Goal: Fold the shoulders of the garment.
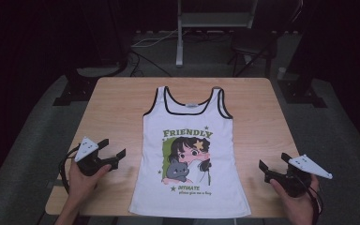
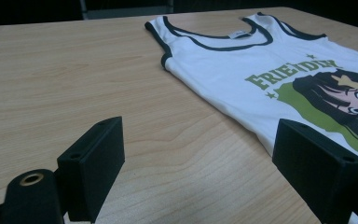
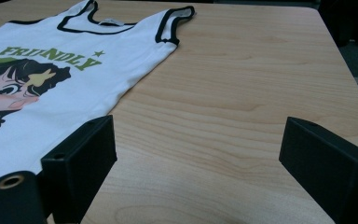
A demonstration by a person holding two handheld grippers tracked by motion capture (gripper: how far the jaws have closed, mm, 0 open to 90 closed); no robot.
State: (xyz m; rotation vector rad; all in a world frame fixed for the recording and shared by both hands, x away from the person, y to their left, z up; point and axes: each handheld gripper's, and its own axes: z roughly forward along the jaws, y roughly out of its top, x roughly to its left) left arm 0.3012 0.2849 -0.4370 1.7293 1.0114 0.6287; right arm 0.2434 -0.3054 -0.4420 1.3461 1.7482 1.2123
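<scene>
both claws stand spread with nothing between their jaws: the left claw [image 1: 114, 149], black with a grey three-cornered plate on top, is held over the near left part of the pale wooden worktop [image 1: 117, 108], and the right claw [image 1: 273, 168], of the same build, is held over its near right part. each sits in a person's hand, the left hand [image 1: 82, 176] and the right hand [image 1: 293, 197] coming in from the near edge. between them, spread flat in the middle of the worktop, lies a white sleeveless tank top [image 1: 190, 154] with dark trim at neck and armholes, its straps toward the far edge and its hem at the near edge. on its chest is the green word "friendly" above a cartoon picture of a dark-haired figure holding a grey animal. both claws are beside the garment and apart from it, the left one nearer its side edge. in the left gripper view the tank top [image 2: 242, 65] lies ahead to the right of the spread jaws over bare wood [image 2: 74, 79]; in the right gripper view the tank top [image 3: 65, 93] lies ahead to the left, bare worktop [image 3: 251, 84] in front.
</scene>
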